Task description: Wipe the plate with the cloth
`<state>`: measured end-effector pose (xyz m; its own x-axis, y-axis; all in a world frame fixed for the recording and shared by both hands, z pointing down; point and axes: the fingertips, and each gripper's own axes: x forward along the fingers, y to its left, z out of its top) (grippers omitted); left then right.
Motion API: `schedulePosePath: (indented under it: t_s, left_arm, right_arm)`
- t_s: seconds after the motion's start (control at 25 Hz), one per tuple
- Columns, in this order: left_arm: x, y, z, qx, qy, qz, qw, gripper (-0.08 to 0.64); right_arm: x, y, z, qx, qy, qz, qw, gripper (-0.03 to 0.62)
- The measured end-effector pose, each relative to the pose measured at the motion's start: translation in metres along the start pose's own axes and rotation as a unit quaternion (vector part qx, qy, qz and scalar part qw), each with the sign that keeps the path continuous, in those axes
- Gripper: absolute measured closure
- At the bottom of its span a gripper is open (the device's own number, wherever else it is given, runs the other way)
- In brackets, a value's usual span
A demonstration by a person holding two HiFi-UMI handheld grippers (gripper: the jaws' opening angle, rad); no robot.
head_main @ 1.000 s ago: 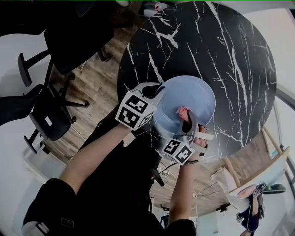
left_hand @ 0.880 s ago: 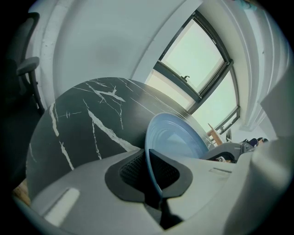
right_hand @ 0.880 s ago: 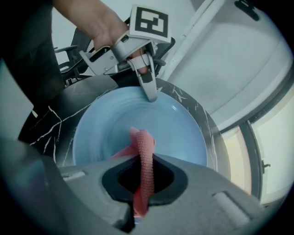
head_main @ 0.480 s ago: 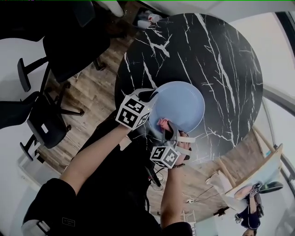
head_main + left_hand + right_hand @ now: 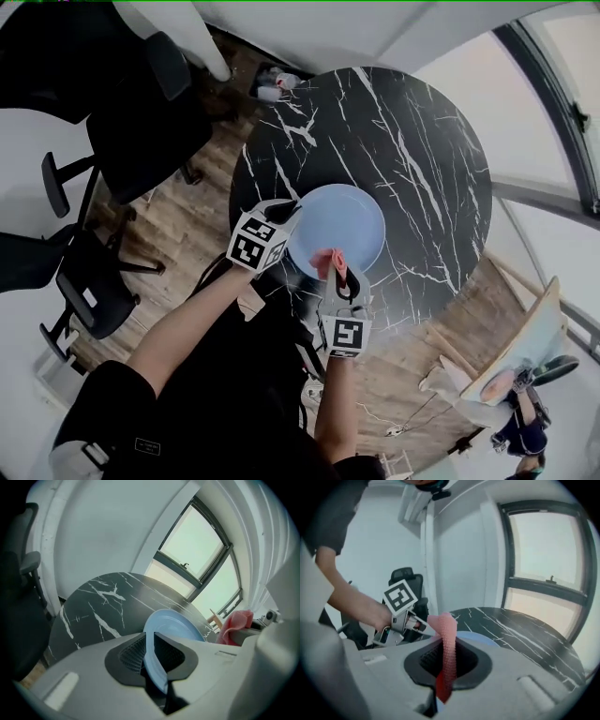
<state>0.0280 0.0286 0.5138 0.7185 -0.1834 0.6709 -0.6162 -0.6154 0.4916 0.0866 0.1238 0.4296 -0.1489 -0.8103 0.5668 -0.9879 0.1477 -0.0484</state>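
The right gripper (image 5: 335, 274) is clamping the pink cloth (image 5: 326, 259), raised just beside the blue plate (image 5: 342, 220) at its near rim. This looks like a pause between wipes. The left gripper (image 5: 291, 217) is gripping the plate's edge over the marble table (image 5: 422, 141), its jaws having just been easing wider. Next, the cloth probably needs pressing across the plate's face.

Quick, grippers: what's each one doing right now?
Left gripper: closed on the plate rim, jaws just eased wider.
Right gripper: closed on the cloth.
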Motion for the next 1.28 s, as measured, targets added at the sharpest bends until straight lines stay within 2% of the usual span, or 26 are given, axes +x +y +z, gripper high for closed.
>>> schedulePosePath:
  t_s: [0.08,0.16,0.28,0.48,0.72,0.88,1.04,1.16,1.28]
  left_arm:
    - [-0.012,-0.012,0.015,0.014,-0.015,-0.011,0.9997,0.502]
    - [-0.028,-0.026,0.029,0.028,-0.034,-0.023,0.9988,0.505]
    - [-0.057,-0.048,0.051,0.052,-0.064,-0.045,0.9956,0.512]
    - [-0.115,-0.085,0.083,0.101,-0.113,-0.077,0.9854,0.523]
    - [-0.171,-0.125,0.102,0.16,-0.167,-0.116,0.9659,0.558]
    - [-0.198,-0.14,0.098,0.179,-0.19,-0.132,0.9562,0.558]
    - [-0.21,-0.145,0.081,0.19,-0.191,-0.144,0.9522,0.558]
    - [-0.207,-0.143,0.073,0.195,-0.177,-0.15,0.9531,0.558]
    - [-0.208,-0.144,0.076,0.198,-0.18,-0.148,0.952,0.558]
  right_arm:
    - [-0.012,-0.01,0.021,0.063,-0.046,-0.013,0.997,0.583]
    - [-0.028,-0.019,0.041,0.122,-0.09,-0.029,0.988,0.583]
    - [-0.056,-0.029,0.07,0.166,-0.135,-0.064,0.975,0.583]
    - [-0.105,-0.029,0.108,0.14,-0.176,-0.134,0.965,0.583]
    - [-0.141,-0.01,0.123,0.13,-0.195,-0.16,0.959,0.583]
    - [-0.154,0.003,0.125,0.12,-0.194,-0.163,0.96,0.583]
    - [-0.159,0.011,0.123,0.101,-0.188,-0.162,0.964,0.583]
    - [-0.162,0.011,0.12,0.109,-0.19,-0.163,0.962,0.583]
    - [-0.165,0.012,0.118,0.115,-0.19,-0.17,0.96,0.583]
